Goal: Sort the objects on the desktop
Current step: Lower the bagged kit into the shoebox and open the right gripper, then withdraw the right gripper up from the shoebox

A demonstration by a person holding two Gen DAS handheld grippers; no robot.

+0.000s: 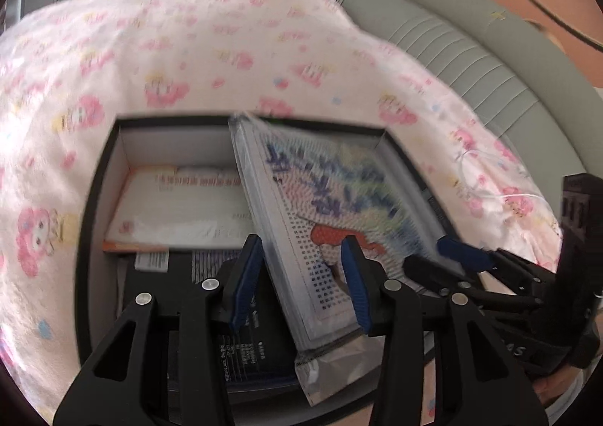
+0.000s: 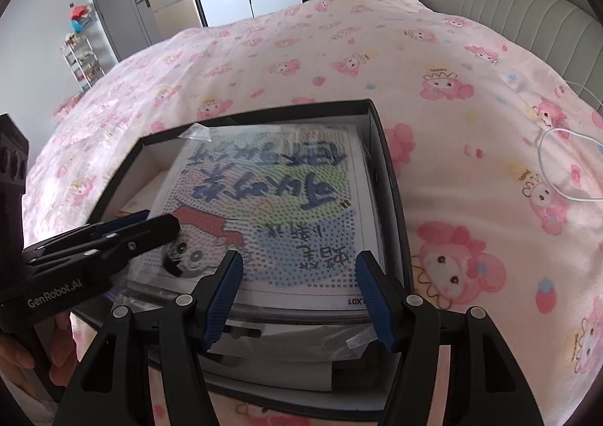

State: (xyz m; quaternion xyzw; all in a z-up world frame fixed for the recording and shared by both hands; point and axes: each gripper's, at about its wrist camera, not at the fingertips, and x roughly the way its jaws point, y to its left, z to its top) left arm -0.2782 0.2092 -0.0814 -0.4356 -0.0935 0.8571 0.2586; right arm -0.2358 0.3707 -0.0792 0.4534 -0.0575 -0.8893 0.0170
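A black open box (image 1: 90,200) (image 2: 392,177) sits on a pink cartoon-print bedspread. A plastic-bagged bead-art kit (image 1: 331,207) (image 2: 279,207) with blue characters and a red-capped figure lies tilted in the box, over white and orange booklets (image 1: 181,211) and dark packets (image 1: 241,350). My left gripper (image 1: 301,286) (image 2: 150,224) is open, its fingers either side of the kit's near edge. My right gripper (image 2: 297,298) (image 1: 444,256) is open over the kit's near right edge, holding nothing.
The pink bedspread (image 2: 339,57) surrounds the box. A grey padded headboard (image 2: 508,0) stands at the right. A white cable (image 2: 557,162) lies on the bed to the right. Cabinets and a shelf rack (image 2: 83,60) stand beyond the bed.
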